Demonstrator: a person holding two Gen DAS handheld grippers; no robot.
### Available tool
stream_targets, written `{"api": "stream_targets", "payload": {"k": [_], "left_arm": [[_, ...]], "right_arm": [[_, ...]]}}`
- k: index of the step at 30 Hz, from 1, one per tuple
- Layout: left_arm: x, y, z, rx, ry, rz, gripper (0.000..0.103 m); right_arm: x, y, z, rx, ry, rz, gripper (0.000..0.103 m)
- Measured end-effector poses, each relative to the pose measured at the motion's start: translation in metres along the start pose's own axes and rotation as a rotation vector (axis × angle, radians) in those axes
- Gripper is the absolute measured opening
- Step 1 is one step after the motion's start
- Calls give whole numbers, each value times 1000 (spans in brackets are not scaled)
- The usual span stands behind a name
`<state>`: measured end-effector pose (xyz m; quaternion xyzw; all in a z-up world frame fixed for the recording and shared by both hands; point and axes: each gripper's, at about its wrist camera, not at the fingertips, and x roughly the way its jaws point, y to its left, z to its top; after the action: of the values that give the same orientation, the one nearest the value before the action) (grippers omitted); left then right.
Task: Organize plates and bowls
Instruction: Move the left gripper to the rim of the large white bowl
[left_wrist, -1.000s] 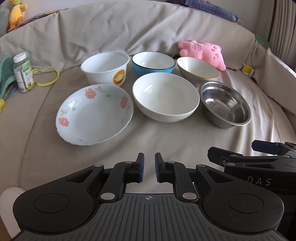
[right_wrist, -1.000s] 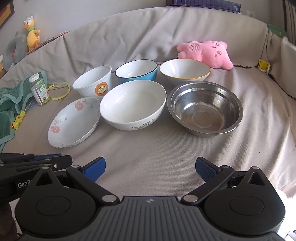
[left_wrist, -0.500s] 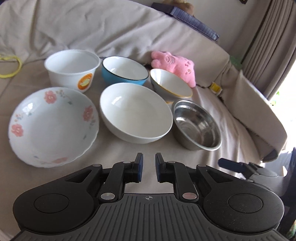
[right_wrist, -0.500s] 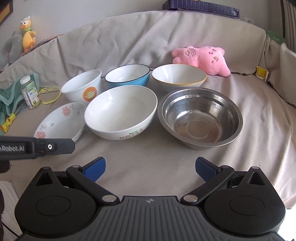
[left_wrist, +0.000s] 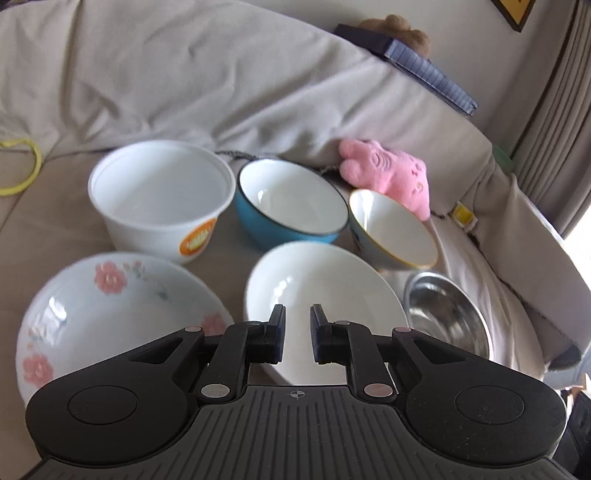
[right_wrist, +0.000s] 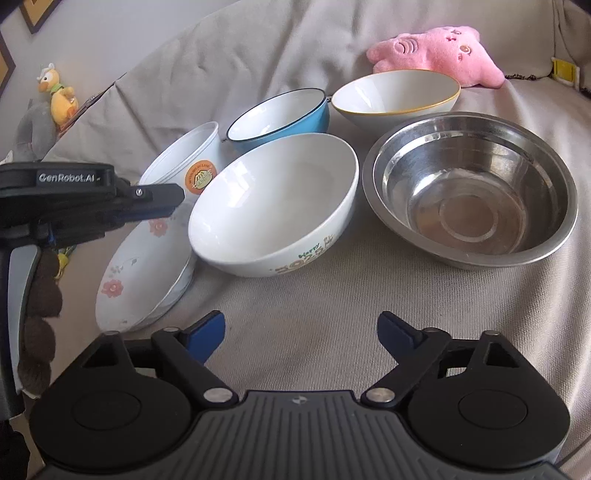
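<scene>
Right wrist view: my right gripper (right_wrist: 301, 330) has just been closing, empty, before the large white bowl (right_wrist: 273, 206). Left gripper (left_wrist: 296, 334) clenched, empty, overhead; could knock its rim.

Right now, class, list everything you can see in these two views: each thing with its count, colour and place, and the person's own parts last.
Floral plate: one, white with pink flowers, front left on the sofa.
Large white bowl: one, white with green lettering, front middle.
Steel bowl: one, silver, front right.
Plastic tub: one, white with orange label, back left.
Blue bowl: one, blue outside, white inside, back middle.
Gold-rimmed bowl: one, white, back right.
Pink plush toy: one, behind the bowls.
Duck plush toy: one, yellow, on the sofa arm.
Yellow cord: one, far left.
Sofa cover: one, beige.
Left gripper: fingers shut, empty, over the large white bowl.
Right gripper: fingers open, just been closing, empty.
</scene>
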<state>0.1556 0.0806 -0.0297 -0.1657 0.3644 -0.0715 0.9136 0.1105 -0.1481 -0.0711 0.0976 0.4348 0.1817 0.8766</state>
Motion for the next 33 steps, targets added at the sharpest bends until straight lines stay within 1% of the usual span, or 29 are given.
{"api": "stream_targets", "payload": {"k": [1, 2, 4, 7, 10, 12, 13, 15, 16, 20, 24, 26, 27, 29, 33], "left_arm": [[8, 1, 7, 2, -9, 8, 16], [15, 3, 12, 0, -9, 9, 16], [30, 6, 21, -11, -8, 16, 16], [46, 10, 30, -8, -27, 46, 16], [63, 12, 35, 9, -14, 87, 16], [73, 15, 36, 3, 9, 78, 16], [76, 16, 36, -1, 21, 58, 20], [83, 18, 35, 4, 53, 31, 20], [85, 17, 35, 14, 62, 28, 22], [87, 16, 30, 43, 78, 30, 25], [85, 15, 29, 50, 92, 29, 28], [93, 18, 28, 22, 123, 34, 28], [98, 20, 28, -1, 142, 36, 30], [107, 20, 28, -20, 179, 40, 33], [107, 10, 28, 2, 209, 77, 36]], "right_arm": [[1, 1, 2, 2, -10, -10, 73], [3, 2, 4, 11, -16, -15, 64], [7, -1, 9, 45, -25, -14, 59], [12, -9, 15, 118, -35, 3, 59], [24, -13, 21, 184, 14, 75, 59], [27, -10, 19, 199, 30, 91, 59], [27, -8, 17, 191, 31, 103, 59], [21, -5, 12, 171, 25, 139, 60], [17, -5, 11, 171, 12, 150, 61], [6, -12, 12, 190, -69, 123, 61], [25, -22, 26, 267, -63, 94, 61], [35, -26, 29, 292, -76, 102, 56], [39, -24, 30, 298, -91, 112, 54], [45, -26, 30, 305, -107, 109, 53], [43, -32, 26, 274, -115, 131, 51]]}}
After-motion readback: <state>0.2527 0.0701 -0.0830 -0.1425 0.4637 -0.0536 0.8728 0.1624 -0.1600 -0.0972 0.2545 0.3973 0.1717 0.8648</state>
